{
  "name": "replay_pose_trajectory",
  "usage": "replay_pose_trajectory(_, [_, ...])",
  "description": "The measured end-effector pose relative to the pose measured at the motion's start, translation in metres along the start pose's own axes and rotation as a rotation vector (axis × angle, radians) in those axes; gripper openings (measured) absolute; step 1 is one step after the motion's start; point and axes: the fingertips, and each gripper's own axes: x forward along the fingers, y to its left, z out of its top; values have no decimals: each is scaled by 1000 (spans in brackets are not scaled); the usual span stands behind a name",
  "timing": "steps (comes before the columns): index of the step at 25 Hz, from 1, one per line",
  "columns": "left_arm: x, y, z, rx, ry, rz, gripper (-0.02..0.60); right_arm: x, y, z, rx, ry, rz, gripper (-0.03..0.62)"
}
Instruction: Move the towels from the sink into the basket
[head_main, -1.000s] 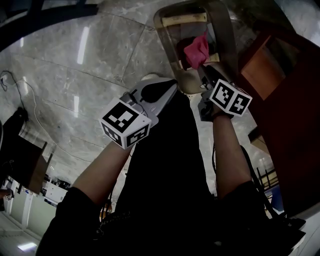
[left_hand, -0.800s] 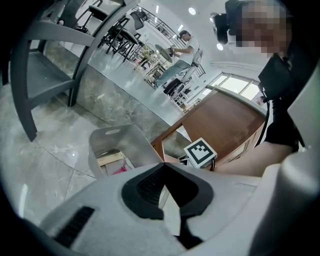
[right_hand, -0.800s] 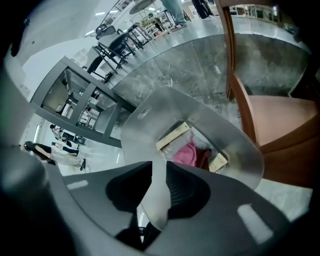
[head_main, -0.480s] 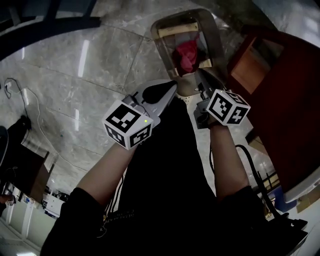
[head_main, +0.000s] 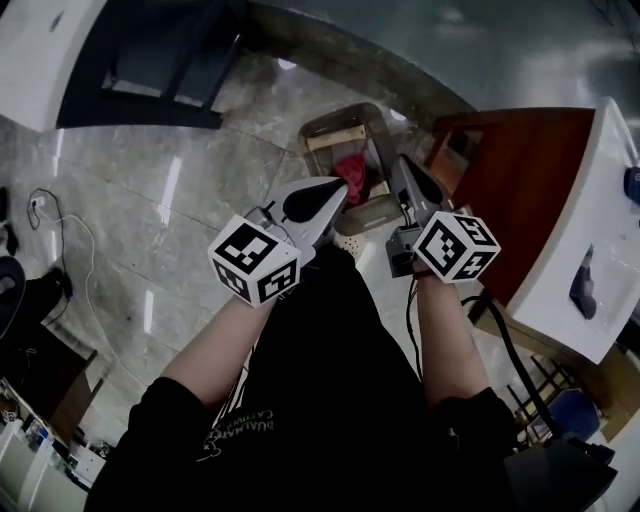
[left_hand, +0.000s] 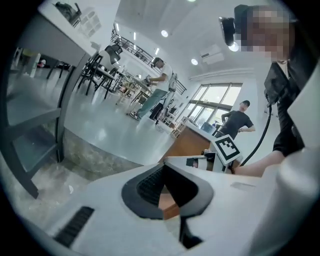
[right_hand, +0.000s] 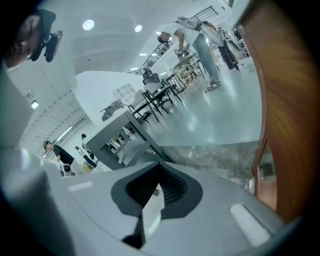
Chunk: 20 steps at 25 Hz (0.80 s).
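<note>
Head view: basket (head_main: 320, 127) on the stone floor (head_main: 180, 200), with one pink towel (head_main: 352, 168) inside. Left claw (head_main: 335, 190) and right claw (head_main: 402, 166) are raised over it, clear of it, each closed to a point and empty. Nearby: wooden cabinet (head_main: 510, 170) under a white worktop (head_main: 612, 190); floor cable (head_main: 62, 215) at left. Print on the dark shirt (head_main: 320, 380) is unreadable. Left gripper view only: standing people (left_hand: 235, 122), windows (left_hand: 215, 97). Right gripper view only: chairs and tables (right_hand: 160, 100).

Open floor (head_main: 200, 180) left of basket (head_main: 378, 140); wooden cabinet (head_main: 530, 190) close on right.
</note>
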Motion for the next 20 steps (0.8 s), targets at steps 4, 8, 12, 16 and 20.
replay_pose_trajectory(4, [-17, -32, 52, 34, -70, -10, 0, -35, 37, 60, -52, -88, 26, 6])
replay_pose_trajectory(8, [-37, -64, 104, 78, -135, -29, 0, -67, 84, 108, -118, -151, 52, 6])
replay_pose_trajectory(12, [-65, -105, 158, 117, -198, -56, 0, -109, 140, 150, -195, -211, 96, 6])
replay_pose_trajectory(16, [-89, -147, 224, 197, -291, -103, 0, -144, 198, 206, -334, -314, 143, 6])
replay_pose_trajectory(20, [-110, -188, 273, 272, -350, -150, 0, -181, 247, 250, -431, -411, 188, 6])
